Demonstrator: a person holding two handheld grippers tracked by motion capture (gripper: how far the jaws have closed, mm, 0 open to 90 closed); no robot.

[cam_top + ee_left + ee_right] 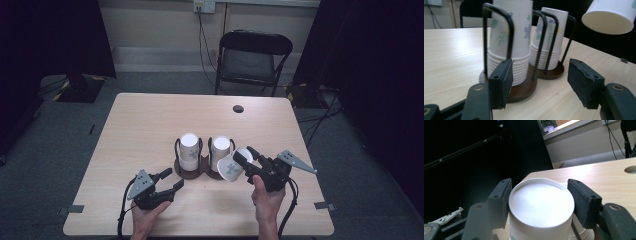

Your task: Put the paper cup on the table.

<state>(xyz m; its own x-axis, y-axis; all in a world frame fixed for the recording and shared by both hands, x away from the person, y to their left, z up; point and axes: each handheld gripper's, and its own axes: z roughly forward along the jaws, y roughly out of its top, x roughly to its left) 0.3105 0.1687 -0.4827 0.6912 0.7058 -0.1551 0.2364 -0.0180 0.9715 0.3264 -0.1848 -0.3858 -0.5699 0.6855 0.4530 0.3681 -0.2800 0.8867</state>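
Two stacks of upside-down flower-print paper cups stand in black wire holders on round brown bases at the table's middle: the left stack (189,149) (510,37) and the right stack (220,149) (551,42). My right gripper (243,154) (540,202) is shut on a single paper cup (230,167) (541,207), held tilted beside the right stack above the table; this cup also hangs at the upper right of the left gripper view (610,16). My left gripper (173,179) (541,87) is open just in front of the left holder's base (522,90), with nothing between its jaws.
The light wooden table (145,125) has a round cable hole (238,108) near its far edge. A black folding chair (252,55) stands behind the table. Dark curtains hang on both sides, and cables run over the floor at the right.
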